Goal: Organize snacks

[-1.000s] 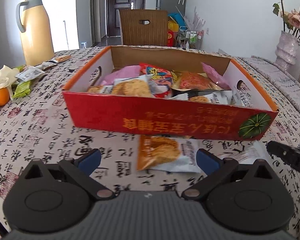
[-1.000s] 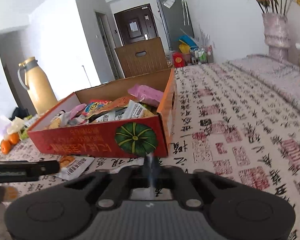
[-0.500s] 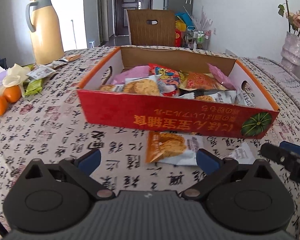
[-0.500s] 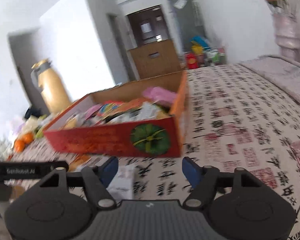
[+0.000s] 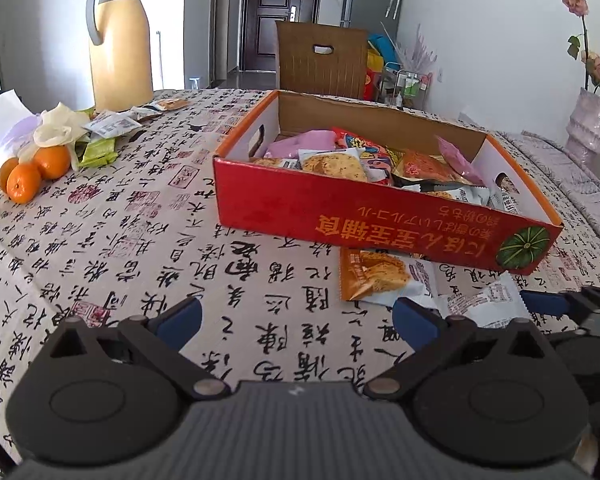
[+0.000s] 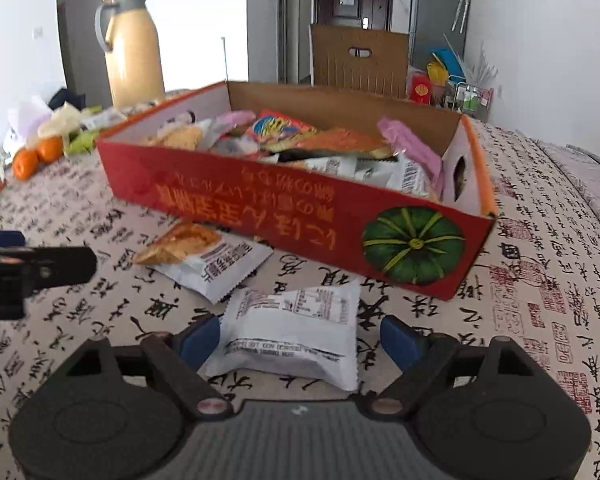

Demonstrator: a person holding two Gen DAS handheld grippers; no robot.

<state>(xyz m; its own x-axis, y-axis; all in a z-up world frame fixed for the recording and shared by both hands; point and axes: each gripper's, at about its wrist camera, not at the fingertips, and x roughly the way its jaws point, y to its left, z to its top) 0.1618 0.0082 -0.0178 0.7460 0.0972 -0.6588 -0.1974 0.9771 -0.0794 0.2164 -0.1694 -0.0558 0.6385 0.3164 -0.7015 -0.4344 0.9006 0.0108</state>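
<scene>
Two snack packets lie loose on the table point(image 6: 540, 240), just in front of the red cardboard box point(image 6: 284, 216) that already holds a heap of wrapped snacks. The white packet point(image 6: 292, 332) sits between the fingers of the right gripper point(image 6: 300, 336), whose jaws have just been opening and now stand wide, the blue pads clear of the wrapper on both sides, so nothing is gripped. The orange-and-white packet point(image 6: 204, 256) lies beside it, nearer the box wall and toward the left gripper point(image 5: 296, 320), whose jaws are also spread wide and hold nothing.

Both packets look light, thin-walled and puffed with air, so they will probably crinkle and slip rather than resist. A pinch across the middle of the pillow seems safest; the crimped end seams are flat and could slide out of the pads, and hard pressure may crush what is inside.

From the right wrist view the white packet shows whole, printed side up, while the left wrist view catches only part of it behind its own finger. That left view takes in more of the table's far side: the oranges point(image 5: 32, 172), green sachets point(image 5: 98, 152) and the yellow thermos jug point(image 5: 120, 40), plus the right gripper's fingertip point(image 5: 540, 304) entering at the edge.
</scene>
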